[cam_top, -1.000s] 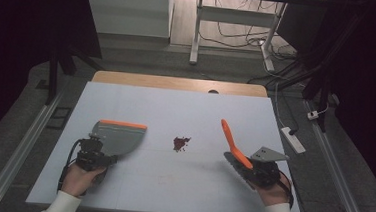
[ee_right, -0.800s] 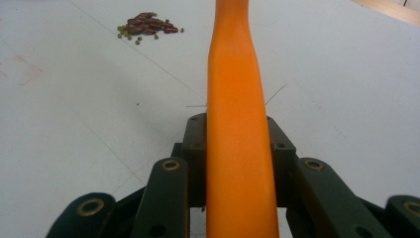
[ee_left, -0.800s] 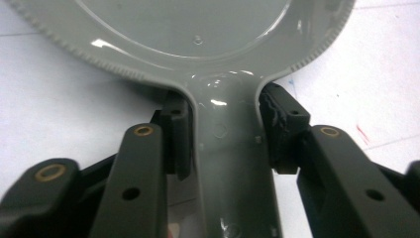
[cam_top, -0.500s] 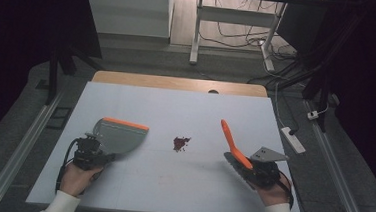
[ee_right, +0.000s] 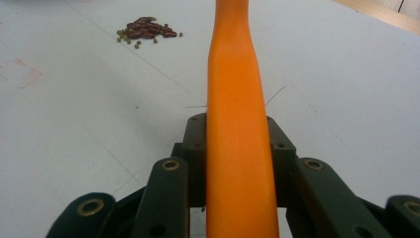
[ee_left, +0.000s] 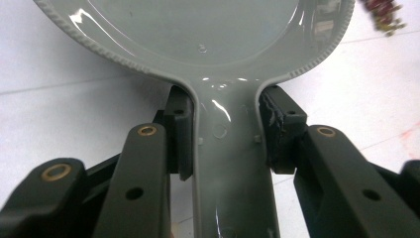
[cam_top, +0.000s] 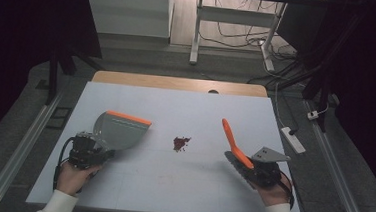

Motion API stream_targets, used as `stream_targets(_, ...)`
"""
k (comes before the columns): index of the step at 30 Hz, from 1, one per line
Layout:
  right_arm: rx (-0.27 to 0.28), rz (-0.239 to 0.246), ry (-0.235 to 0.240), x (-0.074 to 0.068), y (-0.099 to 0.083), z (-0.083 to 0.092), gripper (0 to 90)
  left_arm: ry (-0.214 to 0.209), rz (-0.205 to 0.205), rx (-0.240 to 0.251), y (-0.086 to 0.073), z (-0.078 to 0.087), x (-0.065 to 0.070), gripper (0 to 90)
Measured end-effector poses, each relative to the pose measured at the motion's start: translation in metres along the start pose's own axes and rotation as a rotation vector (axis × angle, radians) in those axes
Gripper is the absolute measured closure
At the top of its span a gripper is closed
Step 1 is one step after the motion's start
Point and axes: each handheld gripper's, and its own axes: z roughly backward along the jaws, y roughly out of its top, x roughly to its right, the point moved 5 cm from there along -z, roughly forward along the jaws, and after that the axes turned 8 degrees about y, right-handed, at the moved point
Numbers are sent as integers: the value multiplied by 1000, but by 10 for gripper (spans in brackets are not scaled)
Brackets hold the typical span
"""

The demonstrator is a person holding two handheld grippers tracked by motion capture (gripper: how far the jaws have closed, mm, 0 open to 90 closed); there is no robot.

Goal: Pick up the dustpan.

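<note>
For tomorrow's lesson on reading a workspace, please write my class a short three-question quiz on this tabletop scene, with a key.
1. True or false: the left gripper is shut on the handle of the grey dustpan.
2. What does the right gripper hold? A) a sponge B) the orange brush handle C) a cup
3. What lies on the white table between the two tools?

Key
1. True: both pads press the handle's sides.
2. B.
3. A small pile of dark red beans, with a few small green ones at its edge in the right gripper view.
</note>
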Motion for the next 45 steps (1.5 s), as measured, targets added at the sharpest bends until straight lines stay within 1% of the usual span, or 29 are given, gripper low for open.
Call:
stream_targets(1,0,2,-1,0,0,0,703,-6,-3,10,0,1,0,616)
stream_targets(2,-1,5,0,0,0,0,703,-6,-3,10,0,1,0,616)
stream_targets(4,1,5,-3,0,0,0,703,-20,-16,23,1,2,0,616)
stream_targets(5,2,4,-4,0,1,0,704,-45,-13,32,2,3,1,616)
stream_targets(6,3,3,-4,0,1,0,703,-54,-16,38,3,3,2,616)
stream_targets(8,5,5,-5,1,1,1,704,-60,-31,46,3,3,4,616)
stream_targets(12,13,-1,-7,1,2,2,704,-68,-43,58,4,5,4,616)
stream_targets(13,17,1,-6,1,2,2,703,-83,-56,70,4,6,4,616)
stream_targets(16,21,-2,-7,1,3,3,703,-92,-70,81,5,8,4,616)
stream_targets(18,22,-1,-8,1,3,3,704,-105,-88,103,6,9,3,617)
stream_targets(19,23,-3,-9,1,3,3,703,-105,-88,103,6,9,3,616)
stream_targets(22,26,-2,-11,2,4,3,703,-125,-115,117,8,9,2,617)
stream_targets(23,28,-3,-12,2,4,4,703,-132,-121,119,9,9,2,617)
stream_targets(26,41,-10,-14,3,5,6,704,-130,-149,128,15,8,1,616)
stream_targets(27,50,-9,-10,3,6,7,704,-147,-157,138,18,8,1,616)
stream_targets(29,62,-16,-4,3,7,7,704,-169,-158,133,19,8,2,617)
stream_targets(30,67,-15,-2,3,8,7,704,-169,-158,133,19,8,2,617)
stream_targets(31,74,-14,-3,2,8,7,704,-193,-160,128,19,8,3,616)
stream_targets(32,76,-11,-6,2,9,7,704,-217,-186,129,19,8,4,617)
stream_targets(33,76,-11,-6,2,9,7,704,-217,-186,129,19,8,4,617)
stream_targets(34,84,-14,-1,1,10,6,704,-229,-183,128,19,8,5,617)
stream_targets(35,83,-5,0,1,11,5,704,-237,-176,124,18,7,6,617)
stream_targets(36,79,-7,-1,1,11,5,704,-234,-187,122,18,7,7,617)
stream_targets(37,76,-1,0,0,11,4,704,-239,-215,120,16,8,11,616)
stream_targets(38,73,0,0,-1,12,4,704,-239,-215,120,16,8,11,616)
stream_targets(40,74,0,0,-1,12,3,704,-268,-236,121,16,9,14,617)
stream_targets(42,70,1,0,-2,11,3,704,-303,-256,106,16,9,17,617)
stream_targets(44,69,3,1,-2,11,2,704,-299,-282,99,16,9,21,617)
stream_targets(45,71,0,-1,-1,11,2,704,-299,-287,96,15,10,22,616)
